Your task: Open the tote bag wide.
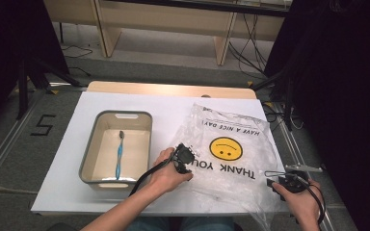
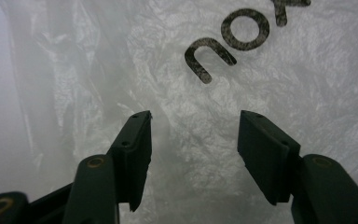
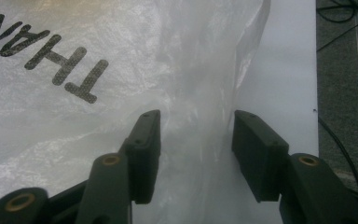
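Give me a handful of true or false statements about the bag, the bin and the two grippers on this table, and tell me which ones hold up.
1. A toothbrush lies inside the grey bin. True.
2. The plastic bag is printed with a red heart. False: it carries a yellow smiley face and the words THANK YOU.
3. The left gripper has its jaws apart over the bag. True.
4. The right gripper is clamped on the toothbrush. False: its jaws stand apart at the bag's edge, far from the bin.
5. The bag sits inside the bin. False: it lies on the white tabletop beside the bin.
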Demonstrator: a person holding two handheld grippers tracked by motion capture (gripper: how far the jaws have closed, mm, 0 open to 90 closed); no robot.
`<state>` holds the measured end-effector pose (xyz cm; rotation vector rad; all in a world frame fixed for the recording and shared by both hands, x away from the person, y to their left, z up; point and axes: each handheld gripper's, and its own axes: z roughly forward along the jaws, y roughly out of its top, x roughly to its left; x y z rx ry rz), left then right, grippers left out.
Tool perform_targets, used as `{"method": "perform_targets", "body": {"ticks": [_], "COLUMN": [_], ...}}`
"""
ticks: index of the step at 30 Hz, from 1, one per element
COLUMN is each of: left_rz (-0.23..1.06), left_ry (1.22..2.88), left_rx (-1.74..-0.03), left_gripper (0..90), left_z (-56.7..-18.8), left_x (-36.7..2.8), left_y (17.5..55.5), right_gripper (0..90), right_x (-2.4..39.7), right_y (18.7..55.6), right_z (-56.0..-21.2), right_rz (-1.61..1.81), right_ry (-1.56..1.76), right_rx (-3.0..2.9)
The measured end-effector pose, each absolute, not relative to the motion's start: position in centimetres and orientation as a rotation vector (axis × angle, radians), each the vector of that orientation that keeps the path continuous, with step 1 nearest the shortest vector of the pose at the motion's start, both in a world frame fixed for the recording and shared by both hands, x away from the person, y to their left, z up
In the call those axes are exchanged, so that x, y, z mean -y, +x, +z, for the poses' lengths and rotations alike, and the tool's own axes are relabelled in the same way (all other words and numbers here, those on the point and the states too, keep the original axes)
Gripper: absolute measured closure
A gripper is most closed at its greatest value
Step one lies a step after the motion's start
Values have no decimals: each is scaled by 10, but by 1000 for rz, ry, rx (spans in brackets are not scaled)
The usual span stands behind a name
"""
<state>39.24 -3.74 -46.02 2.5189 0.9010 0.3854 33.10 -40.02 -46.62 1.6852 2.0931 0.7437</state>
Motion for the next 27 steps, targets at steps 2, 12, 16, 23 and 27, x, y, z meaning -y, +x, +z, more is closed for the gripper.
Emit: {"method": "perform_targets", "body": {"ticks": [2,12,16,23,27], "left_rz": [373,297,260,268,311], "left_ry": [2530,2530,2518,2489,2451], "left_rx": [-903,-942,-974,-1026,-1043], "left_gripper": [488,679,800,894,895], "left_z": [-462,-466,-466,-466,-467], "left_x": [38,38,39,41,40], "left_y": [393,395,396,398,400], "right_gripper": [575,819,900,900,900], "right_x": [400,398,396,395,396], "right_y": [331,333,334,334,334], "right_z": [-467,-467,-464,-461,-459], "right_rz": [738,736,745,773,788], "right_ry": [1695,1680,1665,1665,1645], "right_rx": [-2099,-2130,-2100,-2057,-2032]}}
